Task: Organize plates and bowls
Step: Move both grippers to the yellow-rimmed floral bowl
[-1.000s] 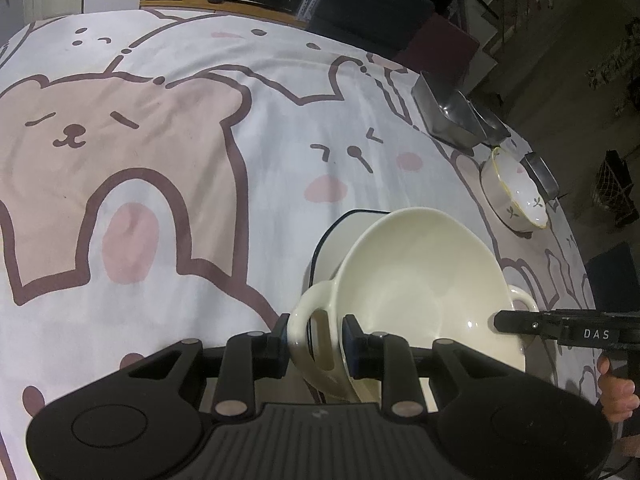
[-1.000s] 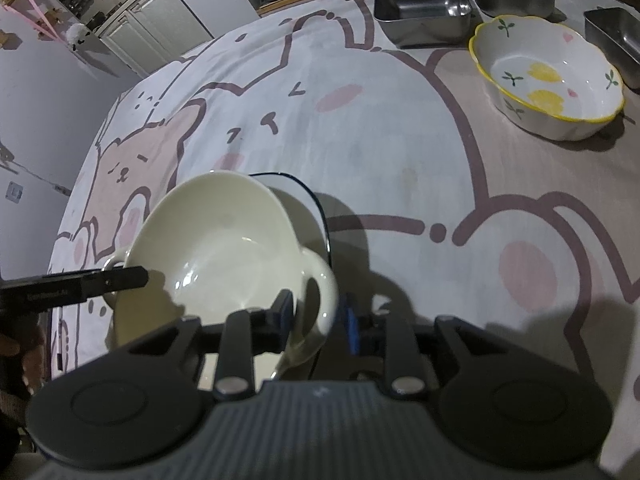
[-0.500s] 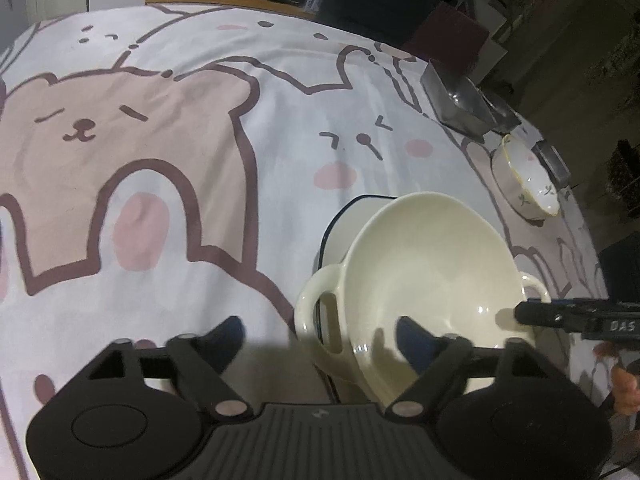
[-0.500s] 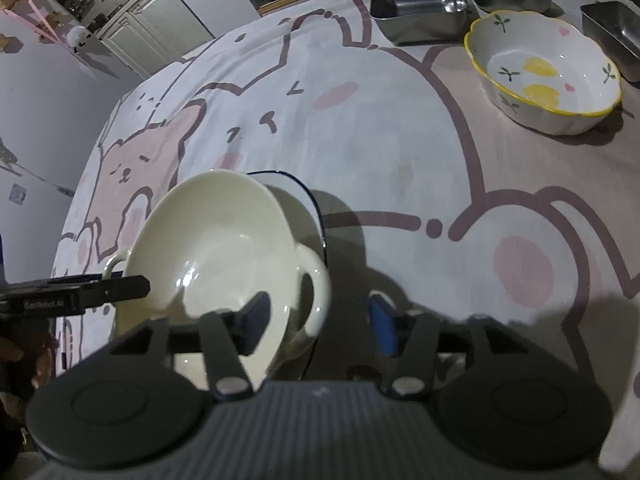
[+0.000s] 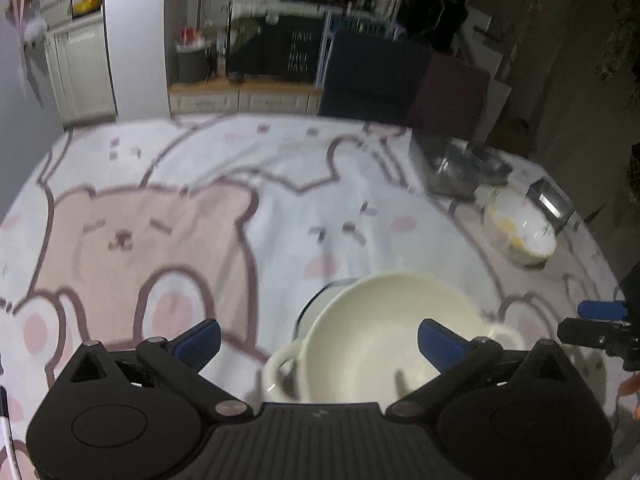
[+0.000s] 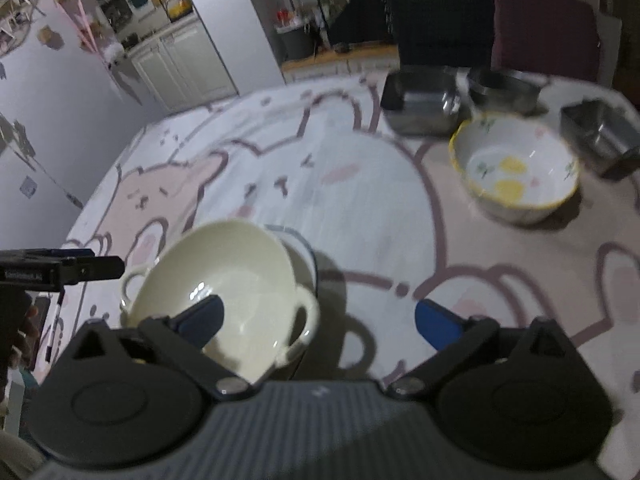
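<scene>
Our left tongs (image 5: 318, 338) and right tongs (image 6: 318, 316) are opening, nothing between the pads; cream bowl (image 5: 394, 336) sits on plate (image 6: 302, 258) on bench (image 5: 280, 200).

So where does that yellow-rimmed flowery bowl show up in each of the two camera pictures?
Left wrist view: yellow-rimmed bowl at the right edge, far side of the table, small.
Right wrist view: the same bowl upper right, larger.
Shared landmark: the cream two-handled bowl, low in both views; the yellow-rimmed one lies beyond it, to the right.
</scene>
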Demonstrator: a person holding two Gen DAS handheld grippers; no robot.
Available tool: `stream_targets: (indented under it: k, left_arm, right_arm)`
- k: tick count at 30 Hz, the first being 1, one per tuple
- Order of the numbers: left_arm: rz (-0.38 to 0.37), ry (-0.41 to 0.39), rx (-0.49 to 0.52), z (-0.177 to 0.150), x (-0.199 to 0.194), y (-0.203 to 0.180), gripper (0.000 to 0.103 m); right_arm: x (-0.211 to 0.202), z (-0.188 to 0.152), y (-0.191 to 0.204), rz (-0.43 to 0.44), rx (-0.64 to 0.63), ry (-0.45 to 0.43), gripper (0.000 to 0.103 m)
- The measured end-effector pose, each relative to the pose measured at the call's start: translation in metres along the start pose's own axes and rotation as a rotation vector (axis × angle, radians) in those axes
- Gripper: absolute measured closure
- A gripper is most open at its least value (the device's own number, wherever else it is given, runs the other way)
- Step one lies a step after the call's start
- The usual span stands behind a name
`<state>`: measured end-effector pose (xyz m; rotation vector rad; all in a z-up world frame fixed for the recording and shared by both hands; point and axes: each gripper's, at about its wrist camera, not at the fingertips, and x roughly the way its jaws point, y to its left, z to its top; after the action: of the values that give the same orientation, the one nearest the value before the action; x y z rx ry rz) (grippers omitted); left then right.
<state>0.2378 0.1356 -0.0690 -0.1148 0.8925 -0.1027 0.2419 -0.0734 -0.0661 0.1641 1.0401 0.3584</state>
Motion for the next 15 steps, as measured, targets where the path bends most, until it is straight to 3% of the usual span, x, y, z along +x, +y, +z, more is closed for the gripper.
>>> stream_targets:
  k: [7, 15]
  left_arm:
    - [-0.003, -0.146, 0.025, 0.025, -0.013, -0.059, 0.0]
    - [-0.111, -0.16, 0.092, 0.045, 0.014, -0.14, 0.0]
  right_arm:
    - [-0.043, 0.009, -0.032, -0.051, 0.024, -0.127, 0.0]
    - [-0.067, 0.017, -0.1, -0.141, 0.152, -0.207, 0.0]
